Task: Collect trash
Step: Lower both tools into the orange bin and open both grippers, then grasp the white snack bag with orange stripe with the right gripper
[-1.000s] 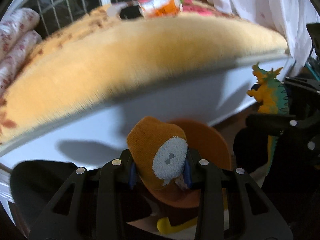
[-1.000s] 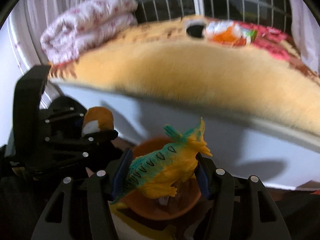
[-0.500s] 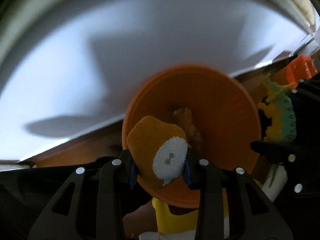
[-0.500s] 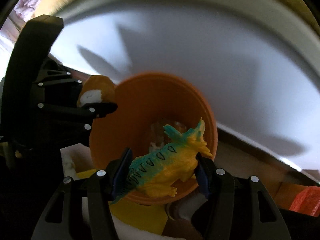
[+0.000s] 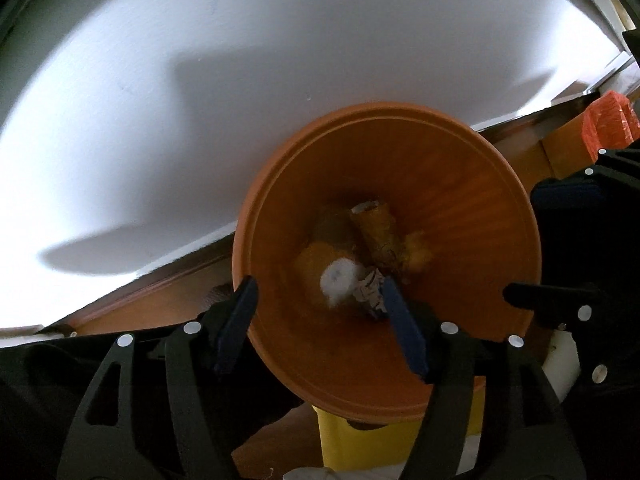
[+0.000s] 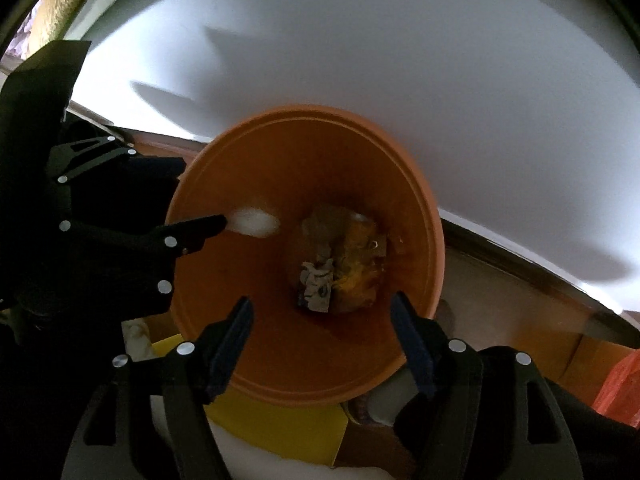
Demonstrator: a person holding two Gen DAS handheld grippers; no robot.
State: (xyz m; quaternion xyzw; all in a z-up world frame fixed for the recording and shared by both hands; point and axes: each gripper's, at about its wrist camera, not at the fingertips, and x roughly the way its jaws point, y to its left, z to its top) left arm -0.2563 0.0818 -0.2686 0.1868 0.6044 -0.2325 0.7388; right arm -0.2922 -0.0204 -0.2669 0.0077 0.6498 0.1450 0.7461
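Both grippers point down over the orange bin [image 5: 472,184], and their jaws have just been opening: the left gripper [image 5: 320,320] and right gripper [image 6: 320,334] now stand wide with nothing between them. The orange sock [image 5: 324,268] is blurred, probably mid-fall, above crumpled paper [image 6: 318,284]. The drop looks done; next, lift clear and seek more trash
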